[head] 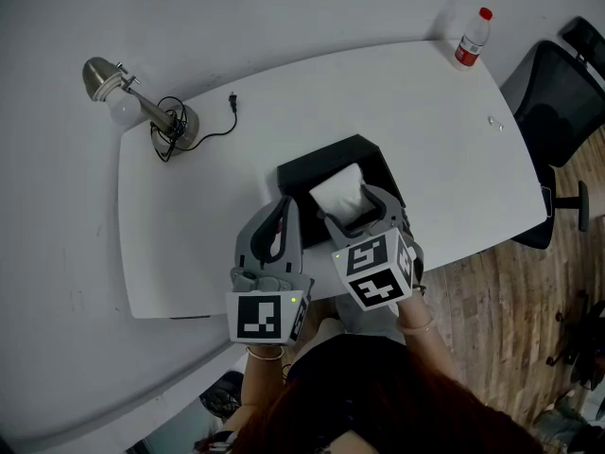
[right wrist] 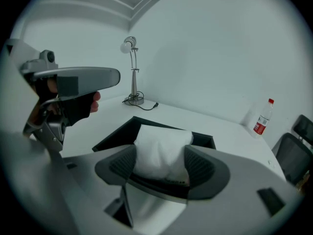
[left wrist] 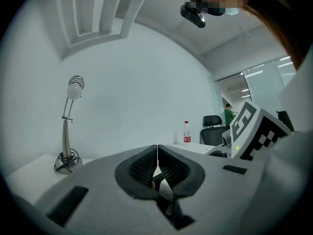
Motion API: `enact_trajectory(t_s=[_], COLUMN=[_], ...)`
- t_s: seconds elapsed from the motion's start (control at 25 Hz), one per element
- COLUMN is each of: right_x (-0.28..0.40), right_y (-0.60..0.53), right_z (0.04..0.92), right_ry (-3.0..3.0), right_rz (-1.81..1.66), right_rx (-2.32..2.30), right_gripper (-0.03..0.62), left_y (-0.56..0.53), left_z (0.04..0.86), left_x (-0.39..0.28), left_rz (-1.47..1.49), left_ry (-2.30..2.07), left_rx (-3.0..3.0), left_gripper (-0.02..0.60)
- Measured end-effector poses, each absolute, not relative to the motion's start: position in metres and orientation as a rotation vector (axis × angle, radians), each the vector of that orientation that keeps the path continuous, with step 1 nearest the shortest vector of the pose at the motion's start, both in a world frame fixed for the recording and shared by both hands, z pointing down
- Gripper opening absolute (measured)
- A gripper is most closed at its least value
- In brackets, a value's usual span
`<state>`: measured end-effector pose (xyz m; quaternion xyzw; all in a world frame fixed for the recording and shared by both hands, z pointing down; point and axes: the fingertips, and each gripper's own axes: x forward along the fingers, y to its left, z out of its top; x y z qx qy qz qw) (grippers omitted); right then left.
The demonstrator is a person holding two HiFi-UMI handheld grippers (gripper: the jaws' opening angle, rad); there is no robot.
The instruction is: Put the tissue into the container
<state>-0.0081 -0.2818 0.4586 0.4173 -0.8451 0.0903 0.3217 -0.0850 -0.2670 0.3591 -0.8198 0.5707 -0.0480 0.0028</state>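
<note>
Your right gripper [right wrist: 161, 164] has its jaws pinching the tissue [right wrist: 161, 146] across its middle. That holds the wad just ahead of the jaws, over the open black container [right wrist: 113, 134] on the desk [right wrist: 205, 121], likely ready to lower in. The tissue's long axis runs along the jaws, its bunched end pointing past their tips toward the container. Your left gripper [left wrist: 157, 166], jaws pressed together on nothing, sits alongside.

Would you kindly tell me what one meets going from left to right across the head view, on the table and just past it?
desk lamp → plug → tissue → bottle → office chair
</note>
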Motion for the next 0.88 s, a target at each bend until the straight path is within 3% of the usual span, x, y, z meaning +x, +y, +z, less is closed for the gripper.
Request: enact_trajectory(t_s=[0.88], right_x=[-0.012], right_y=[-0.29], right_z=[0.482], right_ry=[-2.045], right_rz=[0.374], right_rx=[0.951], right_gripper=[0.328], left_y=[-0.273], left_z=[0.36], left_x=[-0.093], left_rz=[-0.122], left_ry=[1.809], left_rx=[-2.573], left_gripper=[0.028])
